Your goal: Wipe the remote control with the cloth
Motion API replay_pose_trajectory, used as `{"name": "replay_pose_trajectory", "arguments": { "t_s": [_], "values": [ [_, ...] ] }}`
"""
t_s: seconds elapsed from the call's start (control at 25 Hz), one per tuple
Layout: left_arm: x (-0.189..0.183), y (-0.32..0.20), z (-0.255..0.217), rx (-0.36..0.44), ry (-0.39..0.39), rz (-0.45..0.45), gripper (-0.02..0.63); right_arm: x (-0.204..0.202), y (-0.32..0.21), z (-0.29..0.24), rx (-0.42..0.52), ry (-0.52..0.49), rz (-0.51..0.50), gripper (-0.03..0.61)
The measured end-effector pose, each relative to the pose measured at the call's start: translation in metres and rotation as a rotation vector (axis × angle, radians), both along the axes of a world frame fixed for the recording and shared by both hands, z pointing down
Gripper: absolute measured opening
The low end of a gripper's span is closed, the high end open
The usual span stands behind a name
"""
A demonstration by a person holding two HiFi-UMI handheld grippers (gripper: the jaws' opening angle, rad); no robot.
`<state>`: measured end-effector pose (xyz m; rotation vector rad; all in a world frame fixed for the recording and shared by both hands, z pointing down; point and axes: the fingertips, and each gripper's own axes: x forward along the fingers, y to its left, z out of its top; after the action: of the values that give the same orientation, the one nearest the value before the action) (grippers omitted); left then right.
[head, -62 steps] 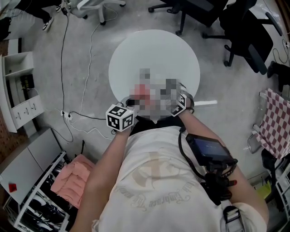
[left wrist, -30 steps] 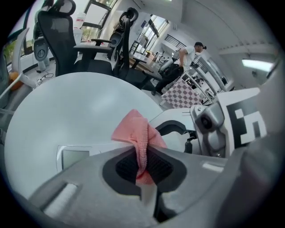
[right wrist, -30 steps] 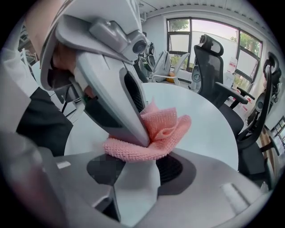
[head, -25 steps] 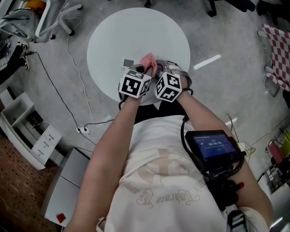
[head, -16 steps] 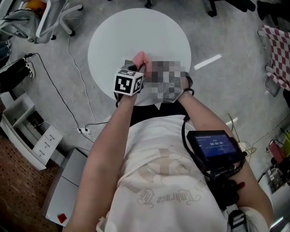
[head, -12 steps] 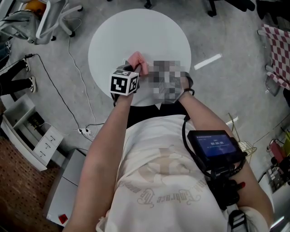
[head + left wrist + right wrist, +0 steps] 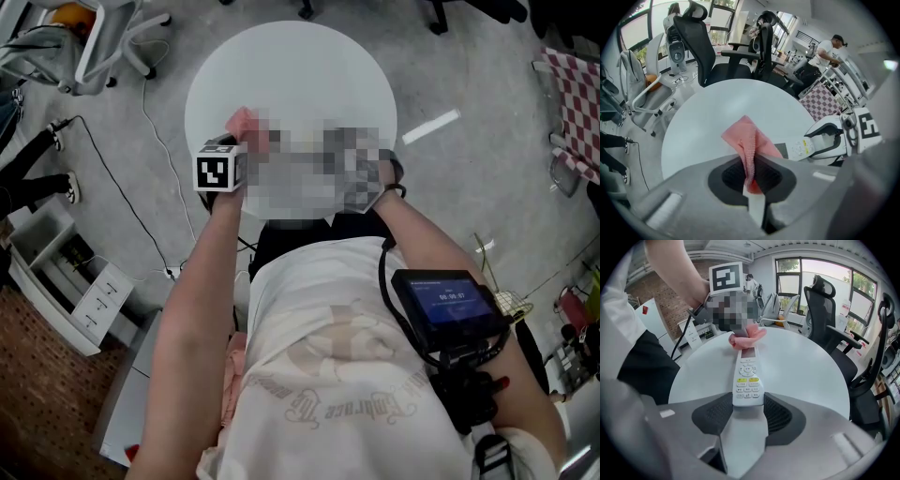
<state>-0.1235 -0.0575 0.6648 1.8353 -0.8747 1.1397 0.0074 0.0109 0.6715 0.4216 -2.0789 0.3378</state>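
Note:
A white remote control [image 7: 747, 380] points away over the round white table [image 7: 806, 366], and my right gripper [image 7: 747, 405] is shut on its near end. A pink cloth [image 7: 747, 338] sits at the remote's far end, by the small screen. My left gripper [image 7: 752, 174] is shut on this cloth [image 7: 749, 146], which sticks up out of the jaws; the remote [image 7: 805, 148] lies to its right. In the head view the left gripper's marker cube [image 7: 216, 170] is at the table's left side with the cloth [image 7: 241, 121] just beyond it. A mosaic patch hides the right gripper there.
Black office chairs [image 7: 701, 44] stand beyond the table. A cable [image 7: 155, 141] runs over the floor on the left, near a white shelf unit [image 7: 56, 272]. A red-checked chair [image 7: 574, 98] is at the right. A person [image 7: 827, 49] stands in the background.
My left gripper has carried the pink cloth leftward, away from the right gripper. The right gripper and the remote have stayed where they were.

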Motion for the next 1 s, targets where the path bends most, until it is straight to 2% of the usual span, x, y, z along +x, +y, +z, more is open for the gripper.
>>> {"name": "replay_pose_trajectory", "arguments": {
  "t_s": [0.2,0.28,0.44,0.6,0.84,1.0],
  "values": [
    [0.000,0.001,0.002,-0.004,-0.021,0.092,0.015,0.001,0.000,0.000,-0.001,-0.001,0.003,0.215],
    [0.013,0.005,0.002,-0.006,0.003,0.129,0.015,0.002,0.000,0.000,-0.001,0.000,0.003,0.215],
    [0.036,0.009,-0.004,-0.015,0.087,0.138,0.015,0.002,-0.001,0.000,-0.003,0.000,0.007,0.215],
    [0.071,0.025,-0.008,-0.032,0.144,0.234,0.015,0.001,-0.001,0.000,-0.002,-0.001,0.008,0.215],
    [0.101,0.035,-0.017,-0.054,0.240,0.176,0.015,0.000,0.000,0.001,-0.002,-0.002,0.015,0.215],
    [0.136,0.044,-0.030,-0.102,0.384,0.157,0.015,-0.001,-0.002,0.001,-0.001,-0.002,0.012,0.215]
  ]
}}
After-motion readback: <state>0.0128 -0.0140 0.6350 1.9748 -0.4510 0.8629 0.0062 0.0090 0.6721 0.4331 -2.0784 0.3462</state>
